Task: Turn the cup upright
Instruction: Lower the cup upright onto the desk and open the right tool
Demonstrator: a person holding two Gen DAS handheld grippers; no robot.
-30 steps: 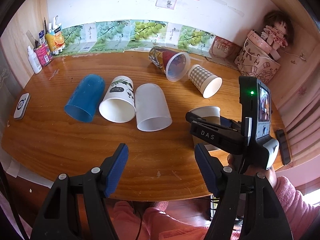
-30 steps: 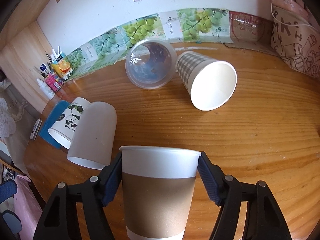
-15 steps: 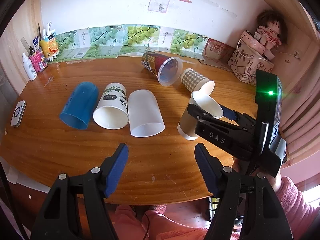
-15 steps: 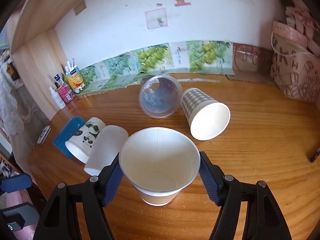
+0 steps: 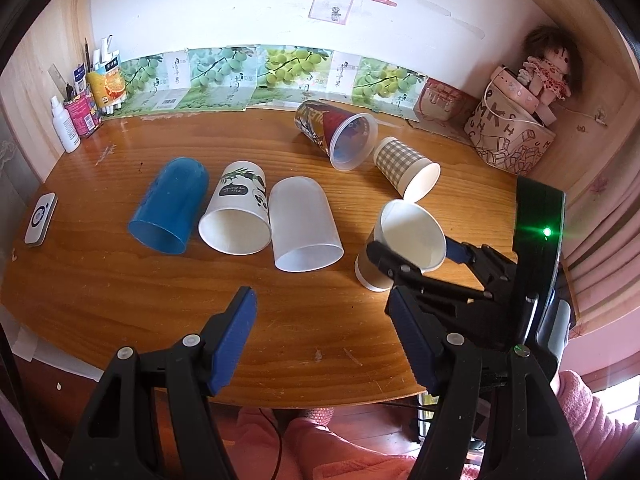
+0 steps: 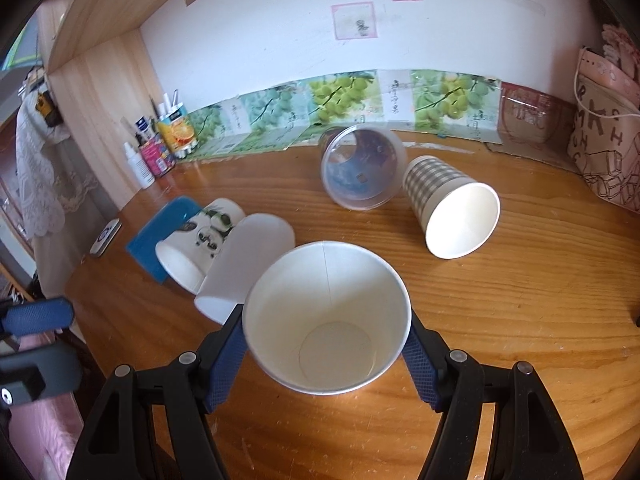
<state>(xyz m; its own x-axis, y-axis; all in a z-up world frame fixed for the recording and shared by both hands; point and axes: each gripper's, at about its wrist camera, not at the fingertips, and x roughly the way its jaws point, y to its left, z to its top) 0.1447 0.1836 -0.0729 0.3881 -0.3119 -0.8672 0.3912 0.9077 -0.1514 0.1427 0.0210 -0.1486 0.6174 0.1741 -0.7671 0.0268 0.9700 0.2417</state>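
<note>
Right gripper (image 6: pixel 326 354): jaws clenched on the brown paper cup (image 6: pixel 327 316), one blue pad on each side just below the rim. Cup mouth up, white inside and bottom disc visible; in the left wrist view the cup (image 5: pixel 400 246) leans slightly, its white base at or just above the counter (image 5: pixel 100 280); contact cannot be told.

Left gripper (image 5: pixel 324 344): jaws released, spread wide, nothing between them; it hangs over the near edge of the counter, well left of the held cup.

Beyond the right jaws, lying on their sides:
- checked paper cup (image 6: pixel 452 206), ahead and right, mouth toward the camera;
- clear plastic cup (image 6: pixel 362 168), ahead, touching the checked one;
- frosted white cup (image 6: pixel 248 260), just left of the held cup;
- panda-print paper cup (image 6: pixel 200 246), beside the frosted one;
- blue cup (image 6: pixel 166 226), farthest left.

Far right of the jaws: patterned bag (image 6: pixel 604 148). Far left, against the wall: bottles and a pen holder (image 6: pixel 160 152).
</note>
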